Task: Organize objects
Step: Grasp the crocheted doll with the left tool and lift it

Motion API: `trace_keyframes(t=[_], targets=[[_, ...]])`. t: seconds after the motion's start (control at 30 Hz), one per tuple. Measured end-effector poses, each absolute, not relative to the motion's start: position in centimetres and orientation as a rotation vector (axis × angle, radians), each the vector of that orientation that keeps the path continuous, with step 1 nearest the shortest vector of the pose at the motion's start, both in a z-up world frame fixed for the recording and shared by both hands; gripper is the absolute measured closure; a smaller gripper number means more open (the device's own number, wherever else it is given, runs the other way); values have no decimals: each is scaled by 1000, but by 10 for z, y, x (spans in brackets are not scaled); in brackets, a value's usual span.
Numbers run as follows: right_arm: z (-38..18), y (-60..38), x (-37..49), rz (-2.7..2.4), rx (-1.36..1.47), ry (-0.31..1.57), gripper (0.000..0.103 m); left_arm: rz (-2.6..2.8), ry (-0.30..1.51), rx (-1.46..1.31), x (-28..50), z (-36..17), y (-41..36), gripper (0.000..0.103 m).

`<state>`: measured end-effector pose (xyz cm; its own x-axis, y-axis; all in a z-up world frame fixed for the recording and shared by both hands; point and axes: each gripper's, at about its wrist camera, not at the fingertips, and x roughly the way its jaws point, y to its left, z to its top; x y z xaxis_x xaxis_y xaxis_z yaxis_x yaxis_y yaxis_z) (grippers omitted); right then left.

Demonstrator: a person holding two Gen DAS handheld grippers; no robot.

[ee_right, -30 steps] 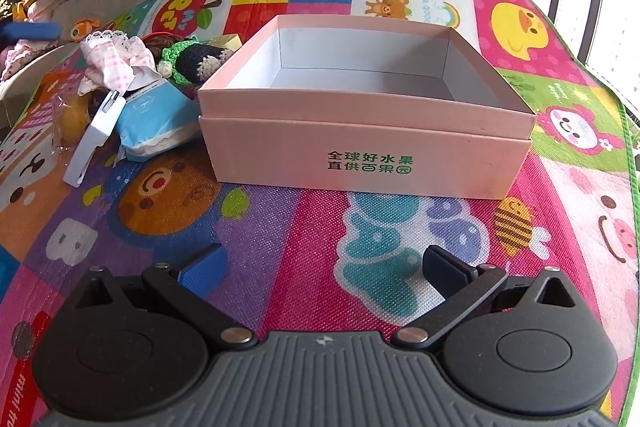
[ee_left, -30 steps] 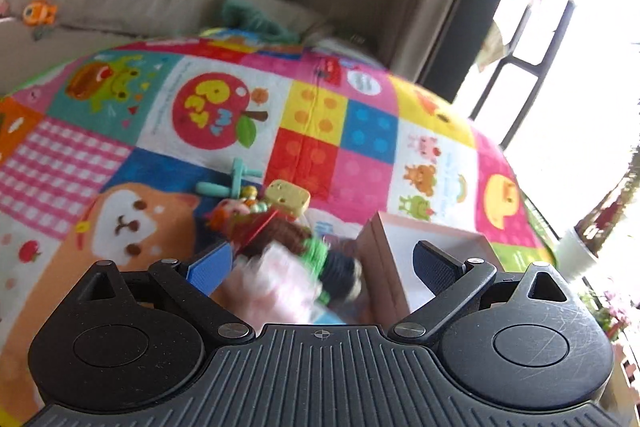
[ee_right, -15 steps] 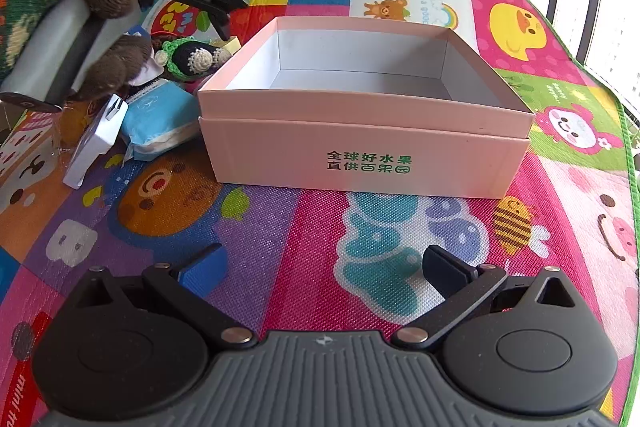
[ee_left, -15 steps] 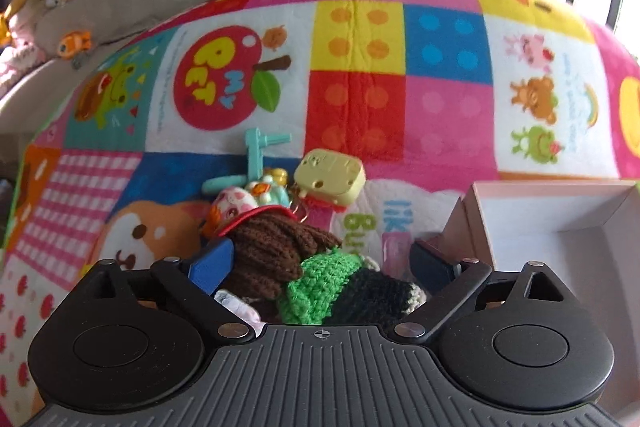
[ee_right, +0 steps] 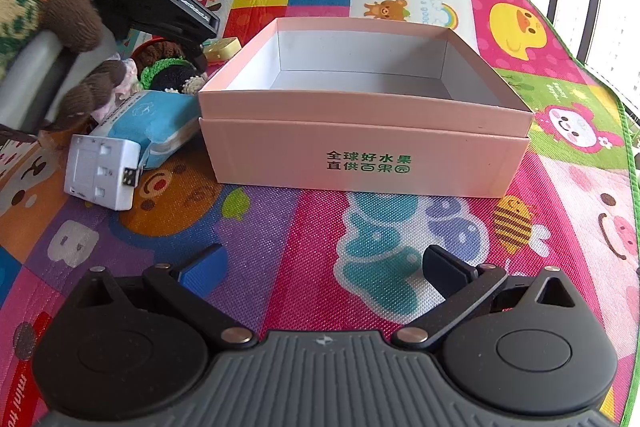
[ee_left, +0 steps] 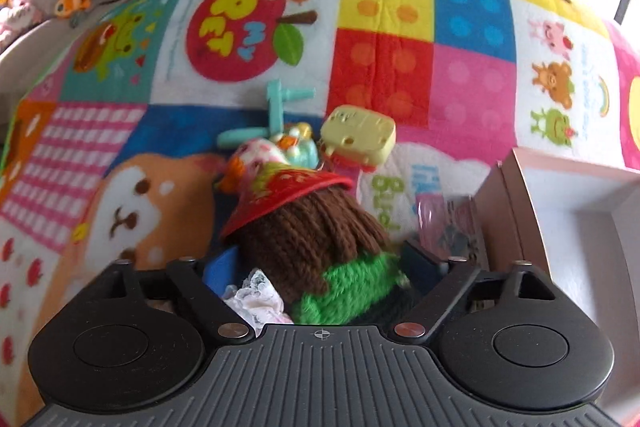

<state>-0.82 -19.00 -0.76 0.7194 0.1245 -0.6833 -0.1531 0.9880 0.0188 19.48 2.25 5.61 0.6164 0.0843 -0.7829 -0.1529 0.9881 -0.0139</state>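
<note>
Left gripper (ee_left: 320, 267) pitched steeply down at bottom centre of the left wrist view, jaws closing around a crocheted doll (ee_left: 316, 247) of brown yarn hair and green knit, blue pad at its left and dark pad at its right, contact not clear in the blur. In the right wrist view, seen at upper left, gripped by a hand in a knitted glove (ee_right: 52, 23) of brown and green wool, above the pile of small things. Right gripper (ee_right: 320, 267) angled down at bottom centre, jaws wide apart over bare mat, nothing between them. Pink cardboard box (ee_right: 360, 147) at centre of that frame, rectangular, open-topped, white inside, green printed characters on its front wall, empty as far as visible. Left of the box: a soft blue tissue pack (ee_right: 156, 123), a hard white plastic block (ee_right: 100, 171). Above the doll in the left view: a pale yellow plastic toy (ee_left: 360, 137), a teal plastic piece (ee_left: 276, 107). Under everything, a woven, brightly printed play mat (ee_right: 280, 227).
</note>
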Motion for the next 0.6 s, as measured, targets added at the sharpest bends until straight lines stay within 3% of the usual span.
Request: trace_keyframes(t=[0.13,0.37,0.5,0.6], targets=[[-7,-190,-9,154,-38,753,0,31,820,-97,180,68,28,39],[-7,-190,-7,159,-49,762,0,-221,579,-126,86,136,43,41],[-7,-190,-8,158,-48,760,0,-352,604,-118,19,152,57,41],[-7,-190,-8,157,-50,761,0,-422,729,-93,-15,136,73,41]])
